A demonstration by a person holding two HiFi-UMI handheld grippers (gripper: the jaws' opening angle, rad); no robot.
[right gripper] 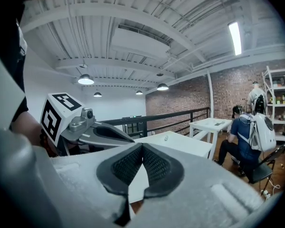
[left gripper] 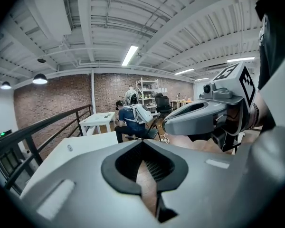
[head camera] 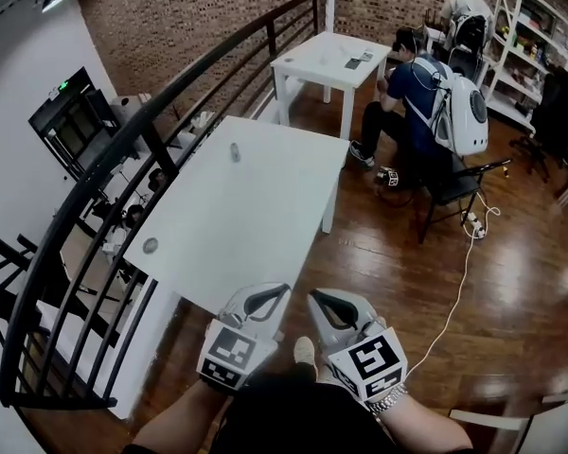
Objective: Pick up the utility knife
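Left claw point(head camera: 279, 291) and right claw point(head camera: 317, 299), both closed and empty, near the desk point(head camera: 256, 206). Open one before reaching the small grey object point(head camera: 234, 151), possibly the knife.

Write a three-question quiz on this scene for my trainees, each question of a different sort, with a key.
1. True or false: the left gripper is shut on an object.
2. How many small things lie on the near white table? A one, B two, C five.
3. Fill in: the seated person wears a ___ on the back.

Key
1. False: its jaws are shut with nothing between them.
2. B.
3. backpack.
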